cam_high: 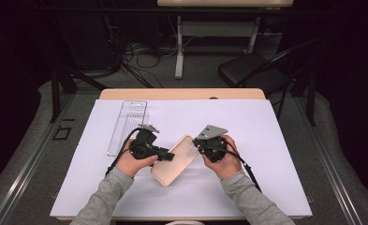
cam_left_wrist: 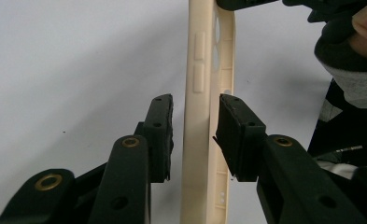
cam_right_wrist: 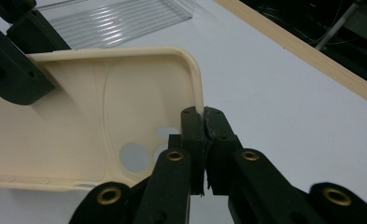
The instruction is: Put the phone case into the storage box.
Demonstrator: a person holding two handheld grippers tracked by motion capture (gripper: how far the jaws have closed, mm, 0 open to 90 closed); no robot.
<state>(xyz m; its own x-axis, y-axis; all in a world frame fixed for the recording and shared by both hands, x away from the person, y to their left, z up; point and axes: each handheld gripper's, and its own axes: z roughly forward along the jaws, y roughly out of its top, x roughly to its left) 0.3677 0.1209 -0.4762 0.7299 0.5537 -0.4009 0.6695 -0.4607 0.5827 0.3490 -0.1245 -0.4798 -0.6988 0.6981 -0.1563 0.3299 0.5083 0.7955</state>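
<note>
Phone case (cam_high: 176,160), cream-coloured, held up off the white sheet (cam_high: 266,140) between the two grippers, near the front middle of the table. It lies diagonally in the high view, camera-hole end up toward the right gripper, other end down toward the person.

Right gripper (cam_high: 201,144): jaws pressed together on the case's rim at the camera-hole end. In the right gripper view the gripper (cam_right_wrist: 203,122) pinches the thin side wall just beside the rounded corner; the inside of the case (cam_right_wrist: 92,121) faces up, with camera cutouts and a large oval outline showing.

Left gripper (cam_high: 171,156): comes in from the left at the case's long edge. In the left gripper view the gripper (cam_left_wrist: 194,133) has its jaws apart, one on each side of the case (cam_left_wrist: 204,93), which is seen edge-on, with the side buttons visible. A small gap shows on both sides; no firm clamp seen, so not gripping.

Left hand (cam_high: 134,161) and right hand (cam_high: 226,161) wrap the gripper bodies; grey sleeves enter from the bottom.

Clear plastic tray (cam_high: 128,125) lies flat on the sheet, up and left of the left gripper, apart from the case. It also shows at the top of the right gripper view (cam_right_wrist: 120,21).

Wooden table edge (cam_high: 181,93) shows past the sheet's far side. A black chair (cam_high: 256,70) stands on the floor beyond.
</note>
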